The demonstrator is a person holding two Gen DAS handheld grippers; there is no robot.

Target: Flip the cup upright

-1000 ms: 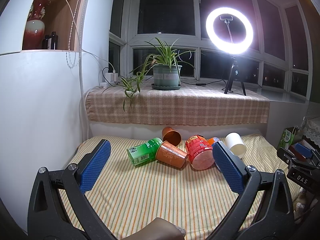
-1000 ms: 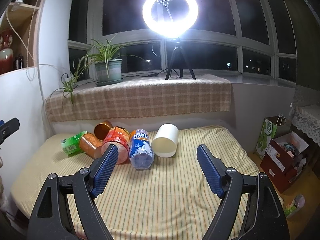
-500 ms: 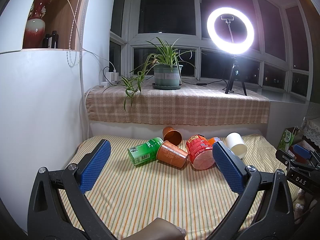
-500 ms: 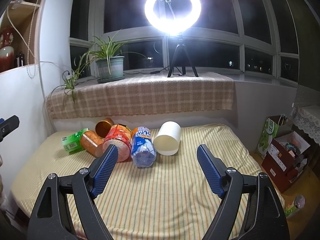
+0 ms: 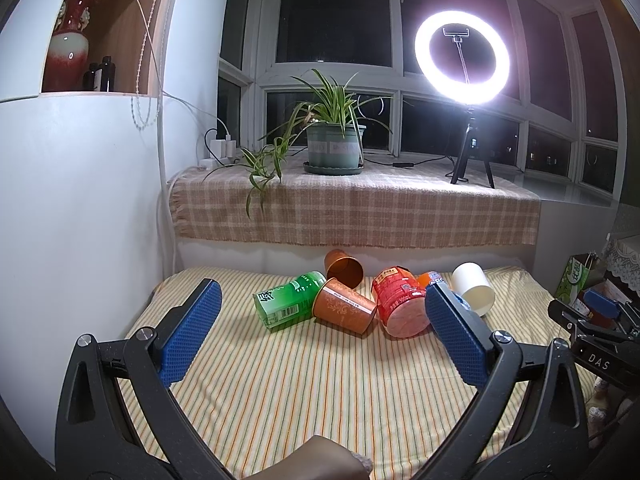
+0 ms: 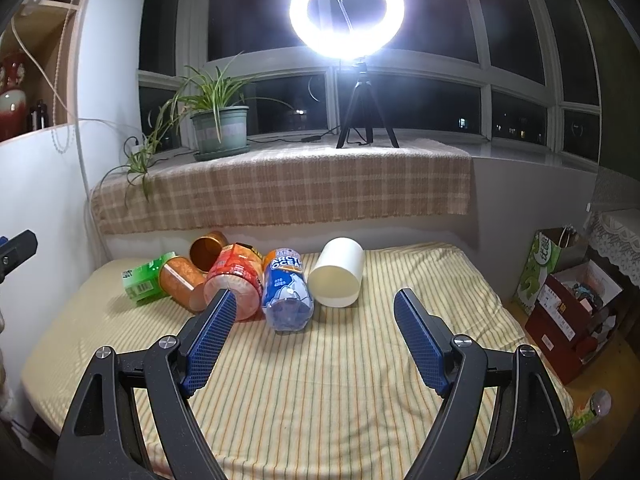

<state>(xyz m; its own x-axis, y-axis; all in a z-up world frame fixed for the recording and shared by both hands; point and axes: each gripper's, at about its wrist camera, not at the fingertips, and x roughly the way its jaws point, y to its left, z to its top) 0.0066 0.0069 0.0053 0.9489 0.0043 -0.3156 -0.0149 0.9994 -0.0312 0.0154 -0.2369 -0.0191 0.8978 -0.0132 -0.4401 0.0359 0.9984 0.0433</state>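
- Evidently nothing is done yet; the white cup (image 6: 337, 277) lies on its side on the striped bed (image 6: 320, 380), just beside the blue bottle (image 6: 286, 294)
- left gripper (image 5: 320, 338) and right gripper (image 6: 310, 338) both gape wide, empty, short of the cup; grasping and righting remain

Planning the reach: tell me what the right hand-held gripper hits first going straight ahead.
Probably the white cup lying on its side; the right hand-held gripper is open, with the blue bottle near its left finger. Depth is uncertain.
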